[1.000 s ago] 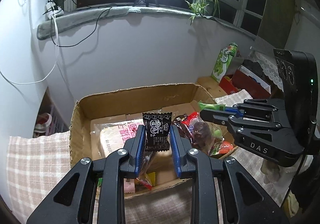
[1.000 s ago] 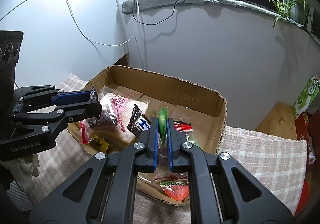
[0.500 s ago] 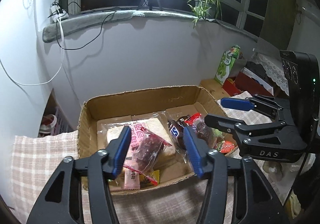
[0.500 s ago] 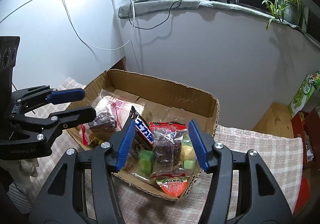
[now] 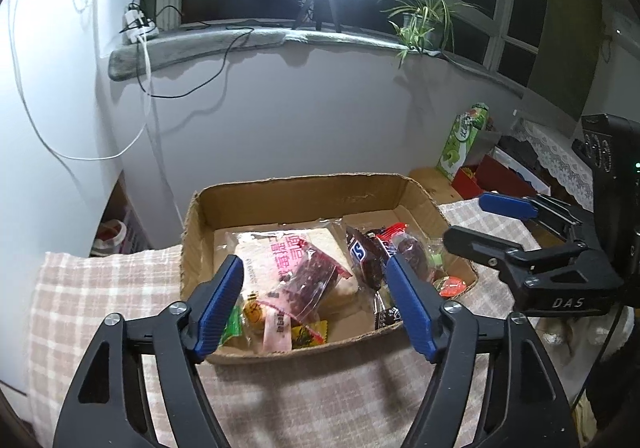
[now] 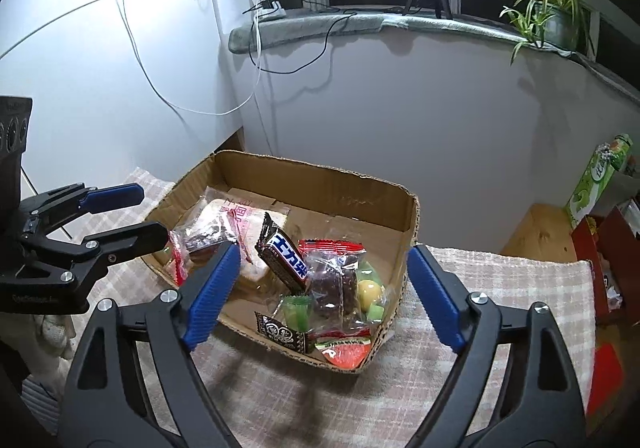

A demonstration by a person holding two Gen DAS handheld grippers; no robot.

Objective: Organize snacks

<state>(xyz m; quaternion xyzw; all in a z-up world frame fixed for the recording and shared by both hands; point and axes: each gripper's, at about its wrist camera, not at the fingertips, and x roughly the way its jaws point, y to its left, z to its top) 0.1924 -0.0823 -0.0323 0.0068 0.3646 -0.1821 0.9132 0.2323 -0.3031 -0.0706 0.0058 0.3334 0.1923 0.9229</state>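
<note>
Both grippers hover over the near rim of the box [image 5: 304, 195], fingers opening with nothing between them. The snacks [image 6: 320, 280] lie heaped inside, ahead and below the left gripper [image 5: 316, 304] and right gripper [image 6: 320, 296], about equally near.

Wrapped snacks [image 6: 320, 280] heaped loose in open cardboard box [image 6: 320, 187].
</note>
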